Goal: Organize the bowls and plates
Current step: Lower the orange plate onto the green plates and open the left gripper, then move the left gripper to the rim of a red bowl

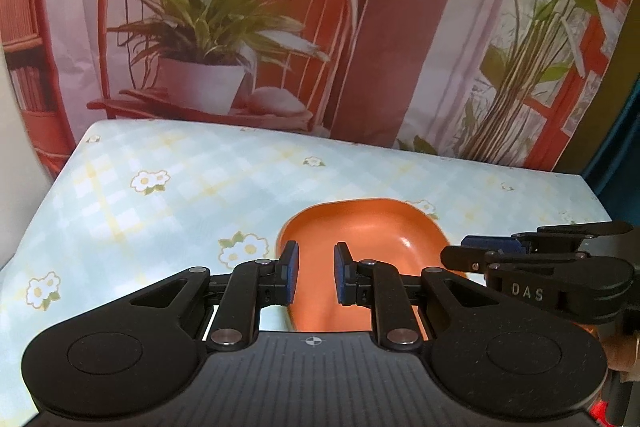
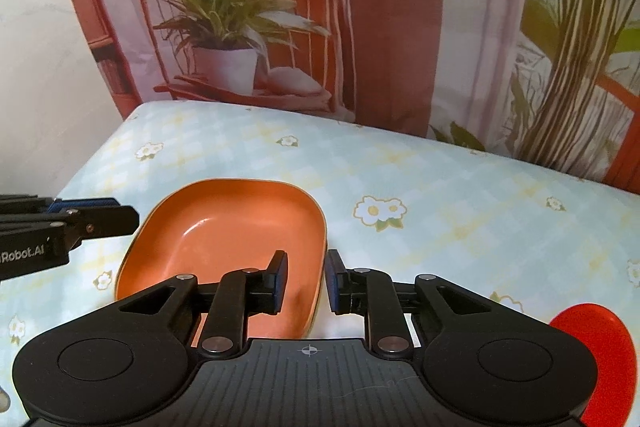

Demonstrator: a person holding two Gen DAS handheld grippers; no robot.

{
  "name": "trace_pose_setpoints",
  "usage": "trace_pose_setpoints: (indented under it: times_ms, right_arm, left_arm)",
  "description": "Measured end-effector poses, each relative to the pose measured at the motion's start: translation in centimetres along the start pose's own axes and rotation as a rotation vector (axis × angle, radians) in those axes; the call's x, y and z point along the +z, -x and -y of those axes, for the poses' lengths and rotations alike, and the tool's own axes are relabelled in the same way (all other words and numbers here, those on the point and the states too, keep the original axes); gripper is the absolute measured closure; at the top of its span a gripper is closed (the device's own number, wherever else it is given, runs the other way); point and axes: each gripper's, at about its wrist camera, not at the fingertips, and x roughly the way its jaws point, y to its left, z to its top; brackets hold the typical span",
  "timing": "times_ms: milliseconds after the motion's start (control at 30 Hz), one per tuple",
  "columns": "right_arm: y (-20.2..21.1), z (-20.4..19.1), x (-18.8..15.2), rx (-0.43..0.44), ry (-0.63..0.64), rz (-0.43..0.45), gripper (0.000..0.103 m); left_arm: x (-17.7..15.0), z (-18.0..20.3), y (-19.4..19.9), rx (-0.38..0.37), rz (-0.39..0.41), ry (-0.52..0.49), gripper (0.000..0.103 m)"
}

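An orange bowl (image 2: 224,239) is sitting on the counter (image 2: 440,195), which is wearing a pale checked cloth with daisies, and both grippers are working around it.

The right gripper (image 2: 307,281) is straddling the bowl's near right rim, one blue pad (image 2: 280,279) sitting inside the bowl and the other outside; a narrow gap is showing between the pads and the rim, so nothing is being pinched. A red dish (image 2: 608,359) is lying on the counter just to its right, partly hidden behind the gripper's body.

The left gripper (image 1: 316,275) is hovering over the bowl (image 1: 372,235) from the other side, its jaws standing at their narrowest with nothing between them; the bowl's inside is showing through the gap. From the right wrist view it is reaching in at the left edge, just beside the bowl.

A printed backdrop (image 1: 224,27) of a potted plant on a red chair is hanging behind the counter.
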Motion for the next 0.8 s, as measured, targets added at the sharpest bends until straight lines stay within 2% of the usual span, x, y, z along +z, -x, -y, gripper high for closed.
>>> trace_pose_setpoints:
  times_ms: [333, 600, 800]
  right_arm:
    - [3.2, 1.6, -1.2, 0.011, 0.013, 0.024, 0.082]
    - [6.3, 4.7, -2.5, 0.007, -0.018, 0.062, 0.078]
    - [8.1, 7.5, -3.8, -0.020, -0.028, 0.081, 0.077]
  left_arm:
    - [-0.4, 3.1, 1.5, -0.006, 0.010, -0.024, 0.083]
    - [-0.9, 5.7, 2.1, -0.003, 0.011, -0.059, 0.083]
    - [-1.1, 8.2, 2.1, -0.029, 0.012, -0.088, 0.083]
